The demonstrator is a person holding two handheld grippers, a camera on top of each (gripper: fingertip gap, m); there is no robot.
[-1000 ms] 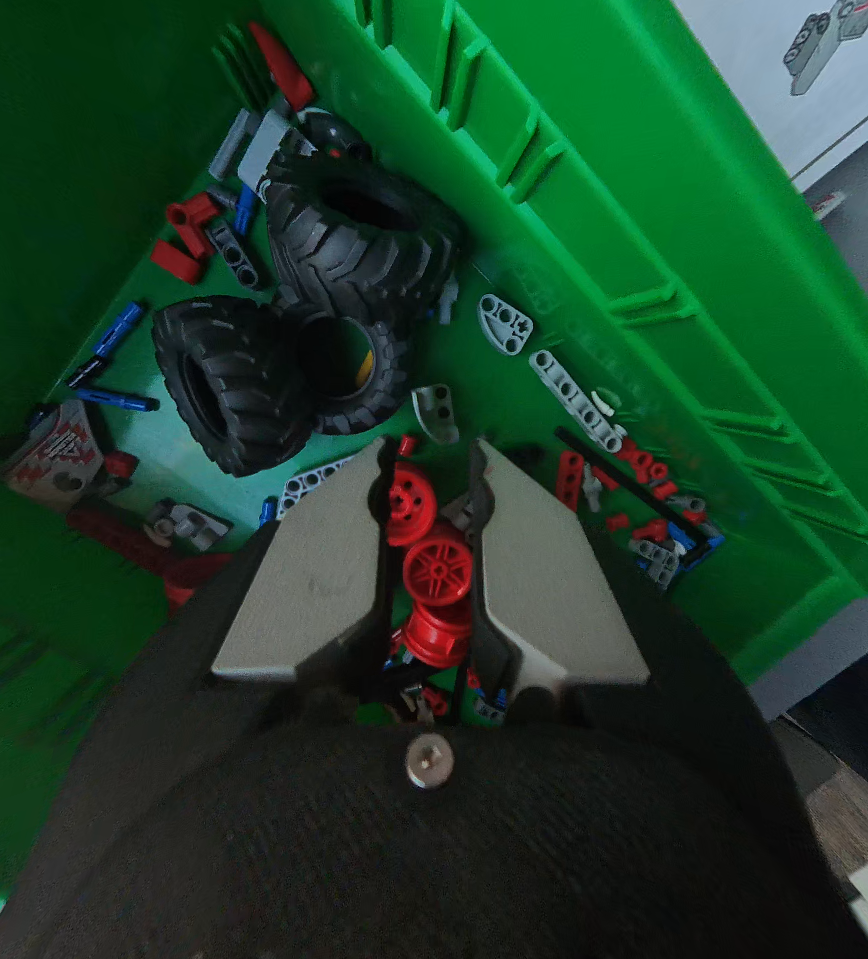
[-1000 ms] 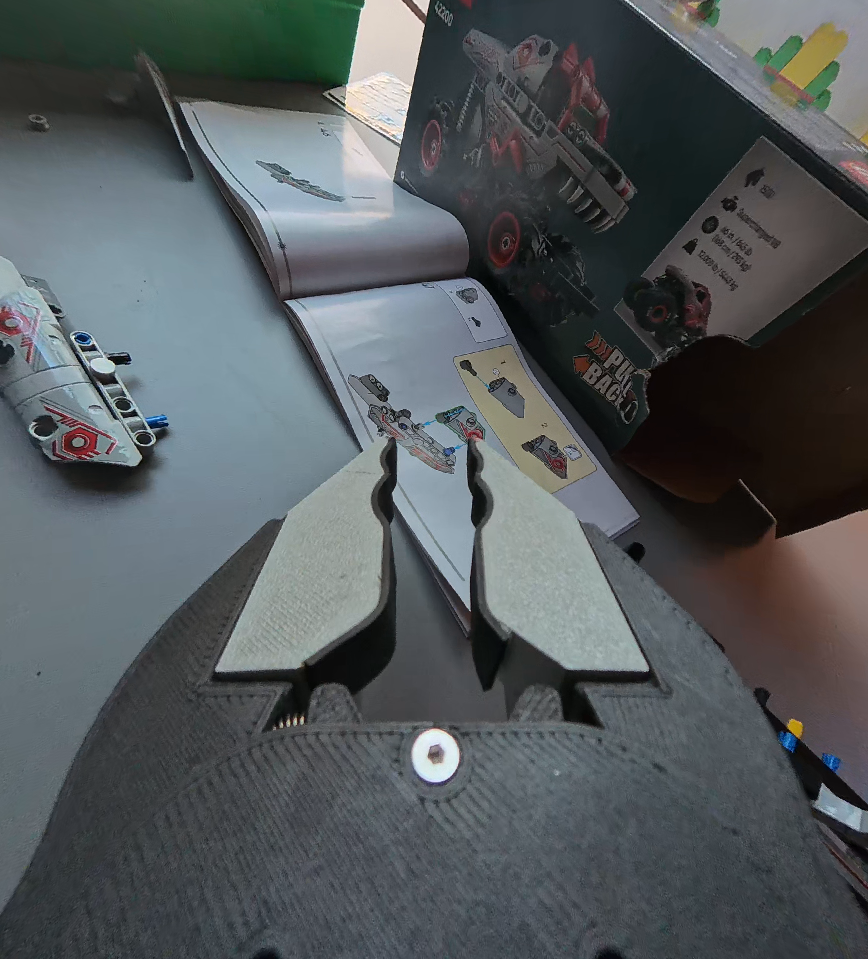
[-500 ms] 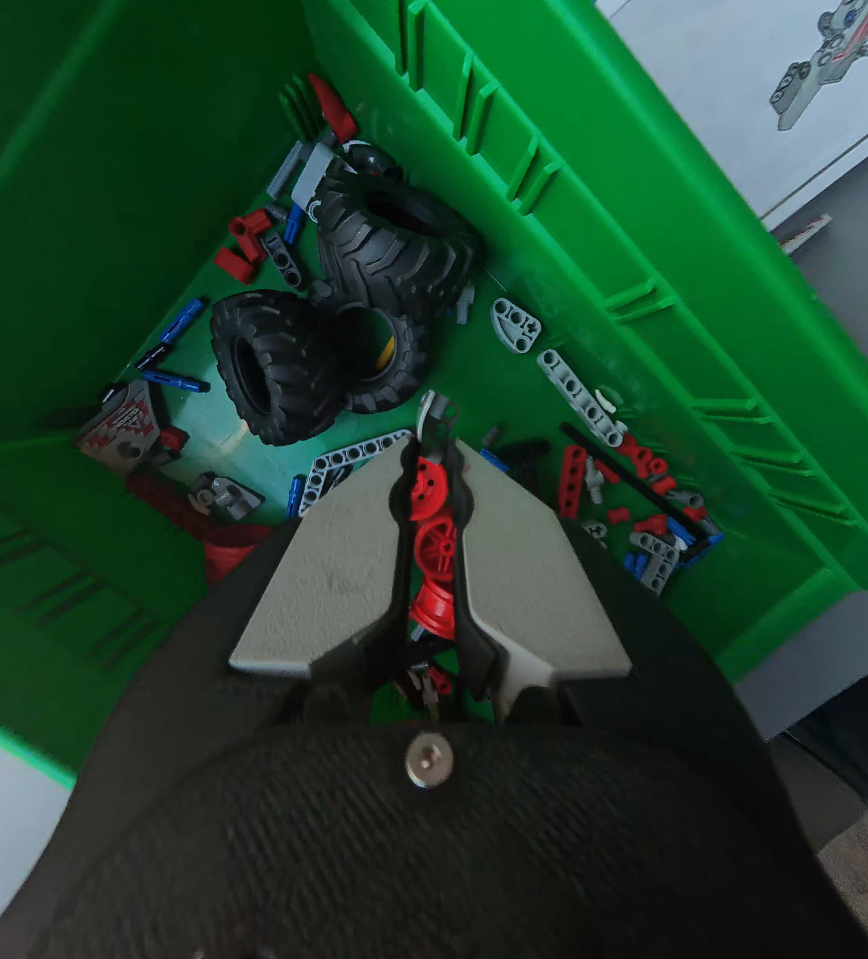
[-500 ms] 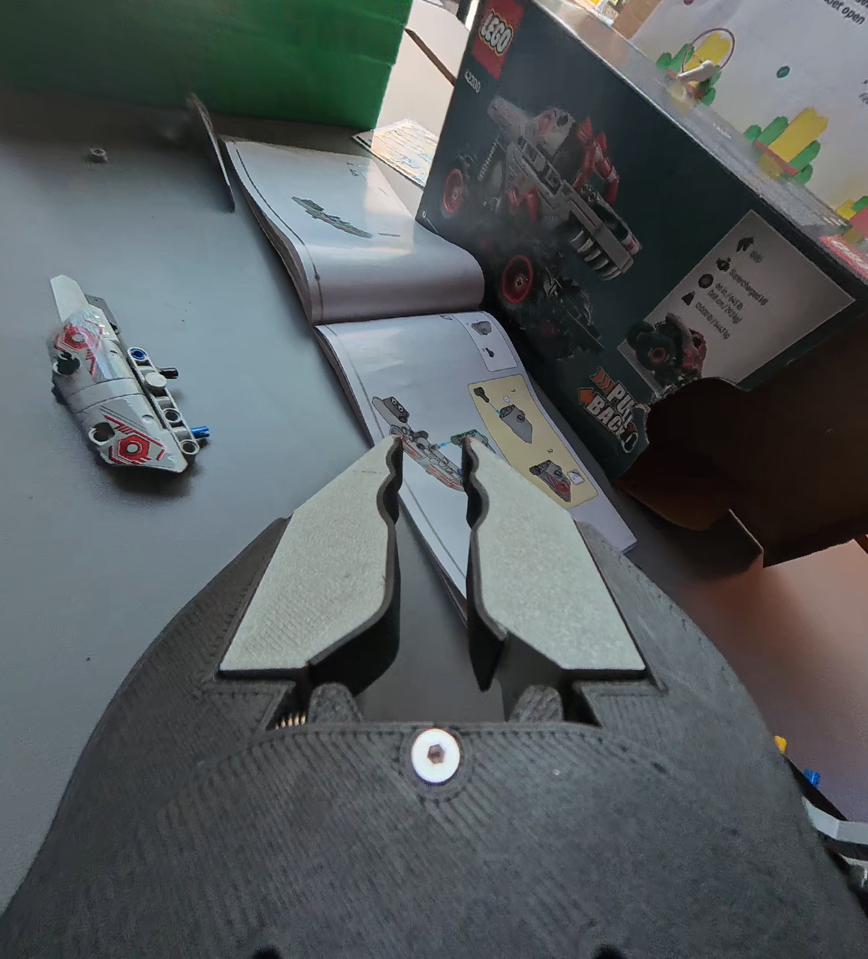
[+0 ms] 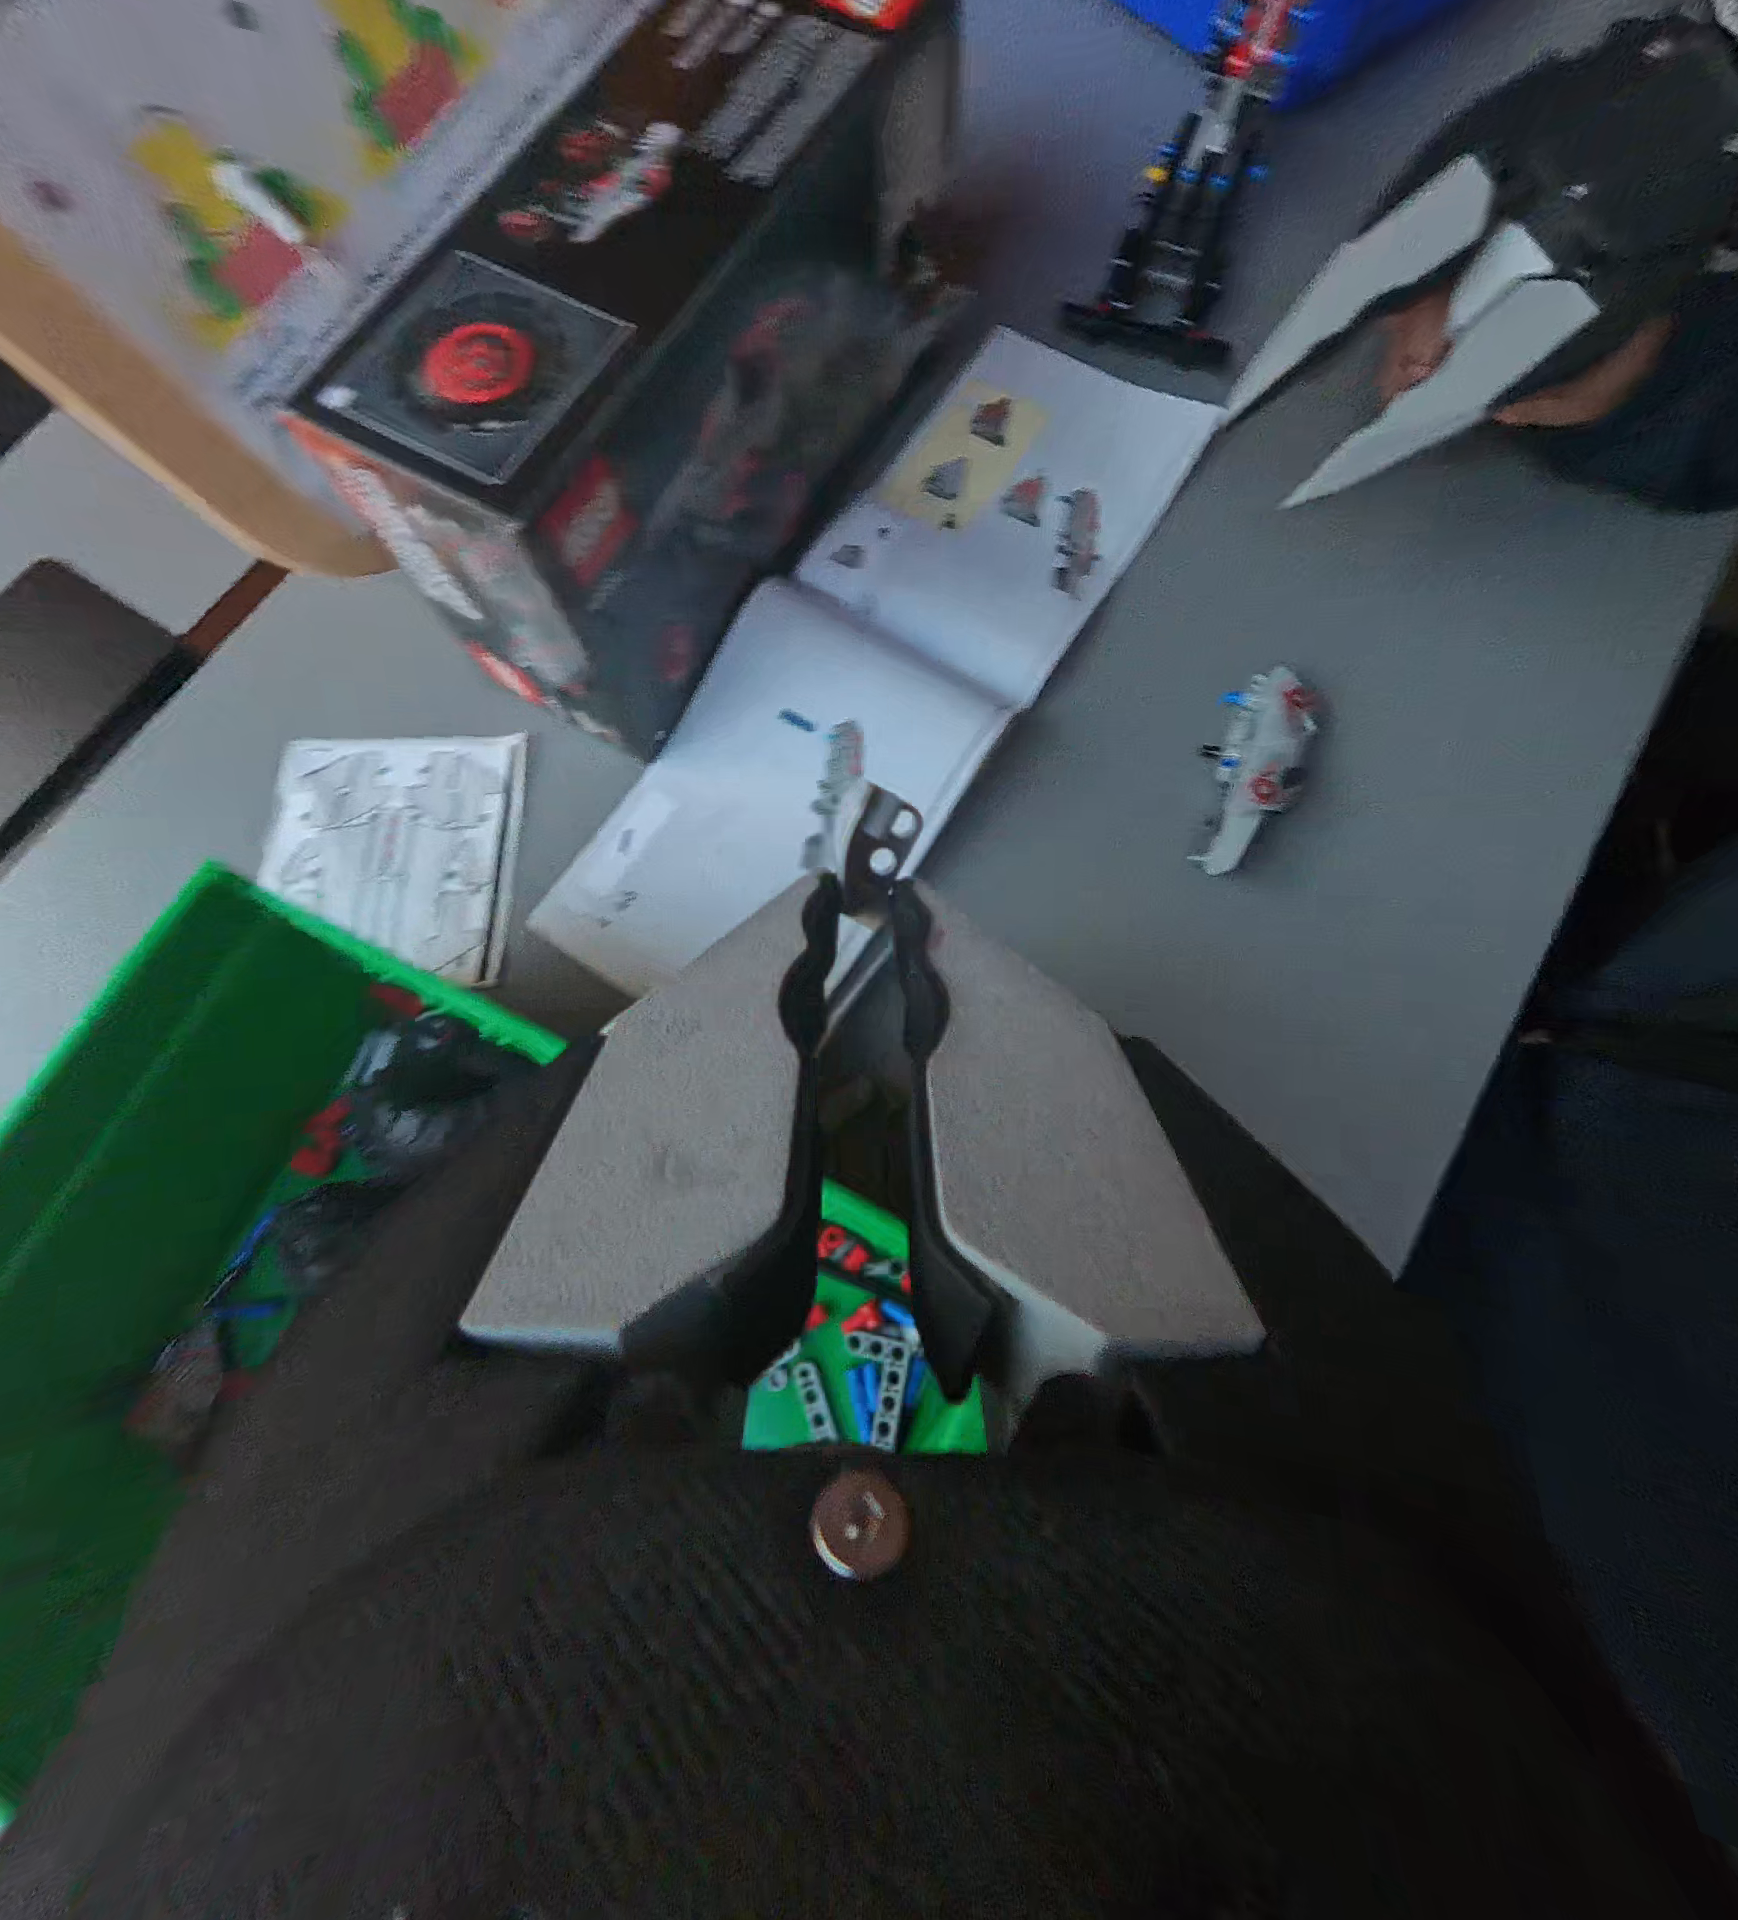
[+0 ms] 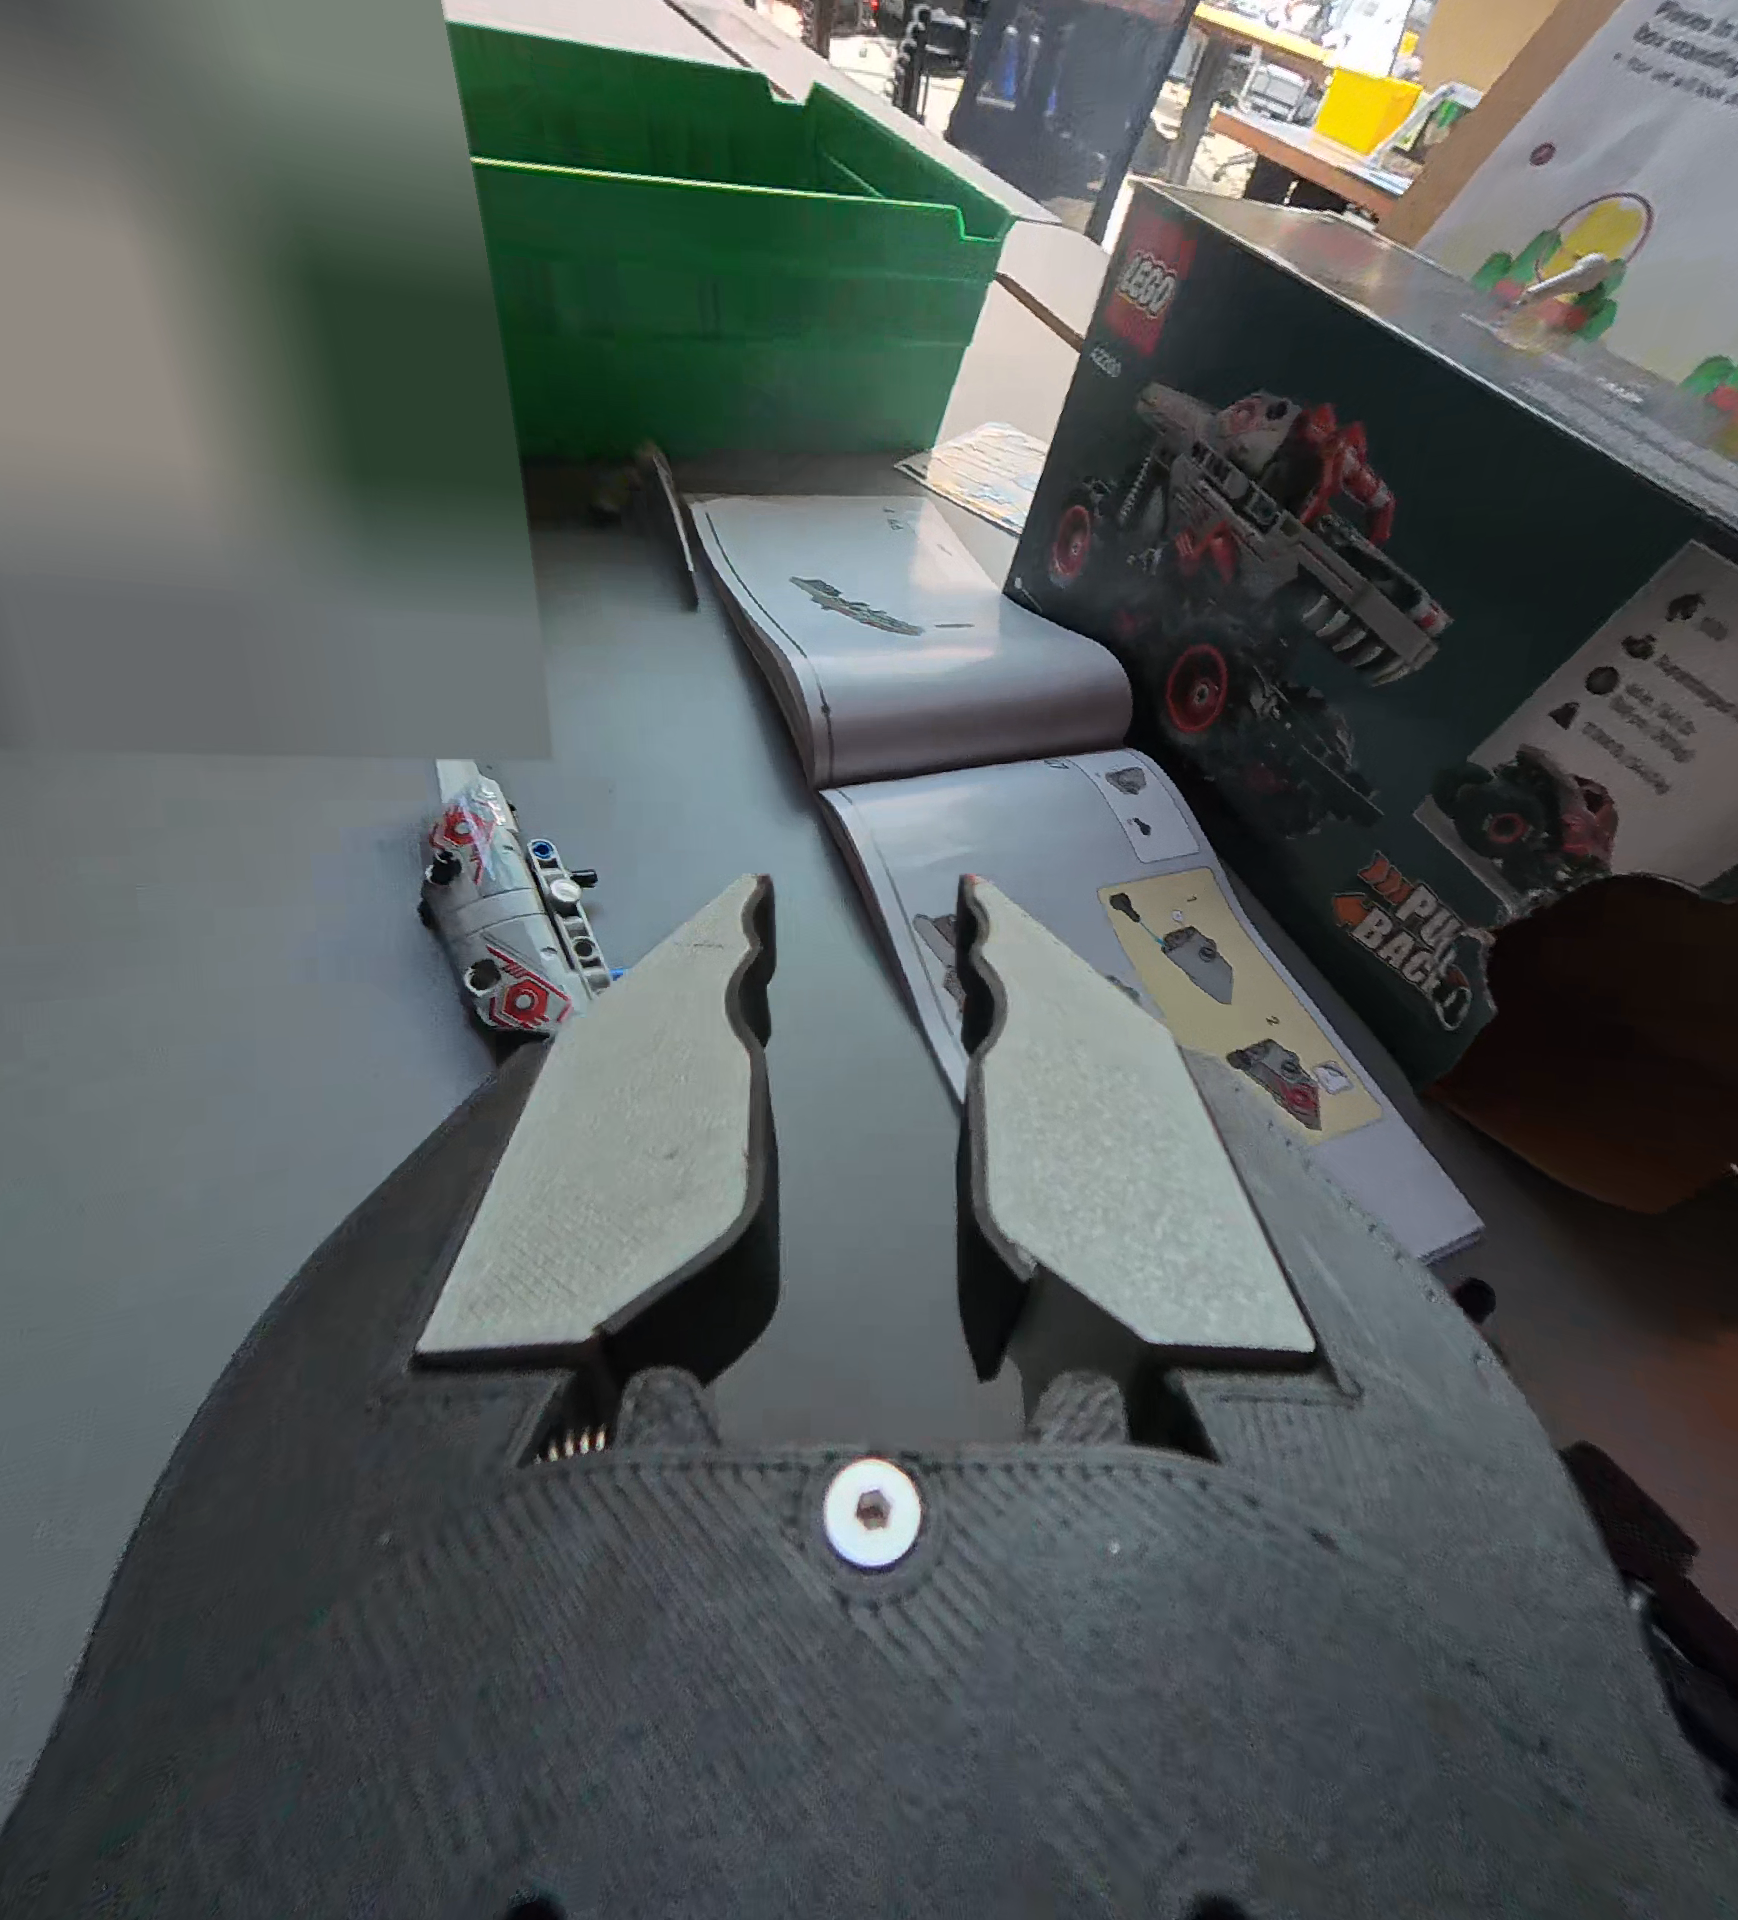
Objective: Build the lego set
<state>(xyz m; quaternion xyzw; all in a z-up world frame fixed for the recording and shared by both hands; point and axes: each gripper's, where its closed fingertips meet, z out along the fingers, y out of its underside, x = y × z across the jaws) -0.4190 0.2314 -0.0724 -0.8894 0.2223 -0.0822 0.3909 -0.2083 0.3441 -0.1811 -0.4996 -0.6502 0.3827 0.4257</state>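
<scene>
Left gripper (image 5: 860,894) fingers pinch a small grey two-holed plastic connector (image 5: 884,836), presumably for assembly; right gripper (image 6: 865,914) fingers parted, empty.

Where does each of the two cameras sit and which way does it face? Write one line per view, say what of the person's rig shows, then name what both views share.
Left wrist view: above the table, looking down past the left gripper, shut on a small grey piece; the green bin lies below.
Right wrist view: low over the table, looking forward past the open right gripper at the set's box.
Shared: open instruction booklet, grey-and-red assembly.
</scene>
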